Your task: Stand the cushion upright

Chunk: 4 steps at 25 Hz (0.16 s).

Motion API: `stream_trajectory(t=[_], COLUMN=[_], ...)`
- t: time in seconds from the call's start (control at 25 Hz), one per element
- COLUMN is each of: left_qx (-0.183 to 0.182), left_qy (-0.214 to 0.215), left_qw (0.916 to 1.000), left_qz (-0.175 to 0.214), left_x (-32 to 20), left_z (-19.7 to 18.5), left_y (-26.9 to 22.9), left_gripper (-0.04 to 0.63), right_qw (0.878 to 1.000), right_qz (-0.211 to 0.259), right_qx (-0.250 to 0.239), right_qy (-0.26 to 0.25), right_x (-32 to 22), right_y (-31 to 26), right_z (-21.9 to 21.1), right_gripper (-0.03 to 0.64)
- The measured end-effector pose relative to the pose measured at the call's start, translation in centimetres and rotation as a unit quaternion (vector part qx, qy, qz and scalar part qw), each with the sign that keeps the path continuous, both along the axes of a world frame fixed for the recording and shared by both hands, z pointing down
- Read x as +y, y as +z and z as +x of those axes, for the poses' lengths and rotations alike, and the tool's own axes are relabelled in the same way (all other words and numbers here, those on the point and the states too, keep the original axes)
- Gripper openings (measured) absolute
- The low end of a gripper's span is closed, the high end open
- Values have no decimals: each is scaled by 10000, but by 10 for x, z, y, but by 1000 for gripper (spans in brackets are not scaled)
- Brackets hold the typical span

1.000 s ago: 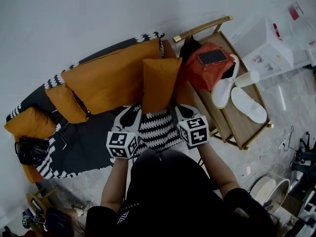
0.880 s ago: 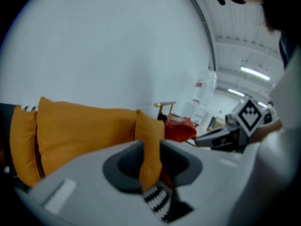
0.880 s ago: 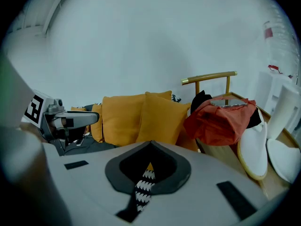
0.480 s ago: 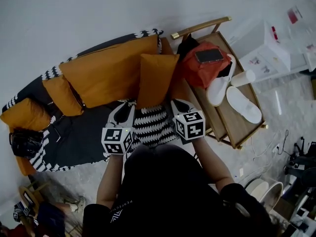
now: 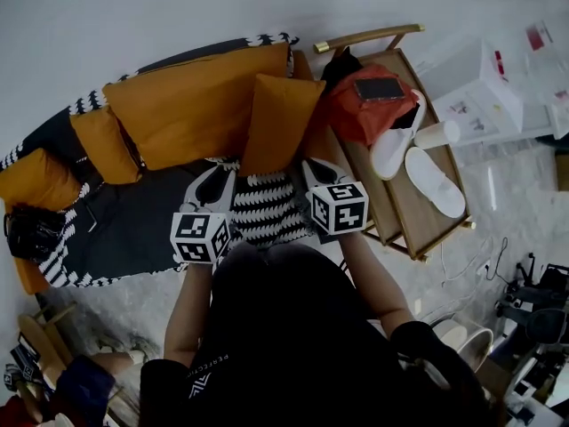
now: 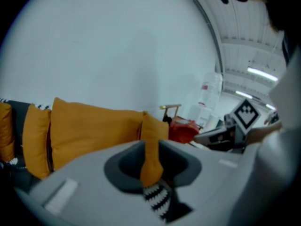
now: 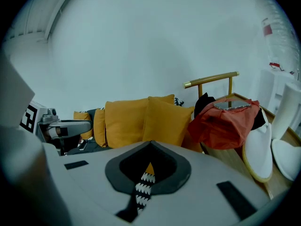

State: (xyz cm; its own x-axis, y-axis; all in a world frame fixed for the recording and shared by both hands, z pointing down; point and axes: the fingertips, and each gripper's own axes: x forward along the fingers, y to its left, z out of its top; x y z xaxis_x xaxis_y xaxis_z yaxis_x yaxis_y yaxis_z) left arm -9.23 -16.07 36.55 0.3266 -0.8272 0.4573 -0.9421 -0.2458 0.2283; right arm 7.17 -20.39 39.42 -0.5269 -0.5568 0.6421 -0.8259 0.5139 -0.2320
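The small orange cushion (image 5: 276, 123) stands on its edge on the sofa seat and leans back against the large orange back cushion (image 5: 191, 105). My left gripper (image 5: 220, 178) hovers just in front of its lower left corner, and my right gripper (image 5: 313, 165) in front of its lower right corner. In the left gripper view the cushion (image 6: 154, 131) shows edge-on beyond the left gripper (image 6: 151, 171), whose jaws stand a narrow slit apart with nothing pinched. The right gripper (image 7: 146, 171) also shows a thin gap, with only the black-and-white striped throw (image 7: 141, 189) seen through it.
The striped throw (image 5: 262, 207) covers the dark sofa seat (image 5: 133, 238). Two more orange cushions (image 5: 105, 145) (image 5: 31, 181) and a black bag (image 5: 31, 234) lie to the left. At right, a wooden table (image 5: 418, 216) carries a red bag (image 5: 364, 114), a phone (image 5: 380, 88) and white slippers (image 5: 436, 181).
Only the head camera's framing has shifted a little. Both grippers stay before the cushion's lower corners, and the cushion keeps leaning on the back cushion.
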Motion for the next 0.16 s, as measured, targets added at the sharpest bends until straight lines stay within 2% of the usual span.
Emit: stream_trajectory(t=[0.16], left_qx=[19], left_qy=[27], left_qw=[10000], left_qz=[75], left_x=[3], left_z=[-6], left_y=[-4], left_gripper=[92], right_qw=[10000], right_qz=[-20], right_qx=[-16], right_qy=[53], right_x=[2], right_y=[3], right_z=[-1], right_gripper=[-8])
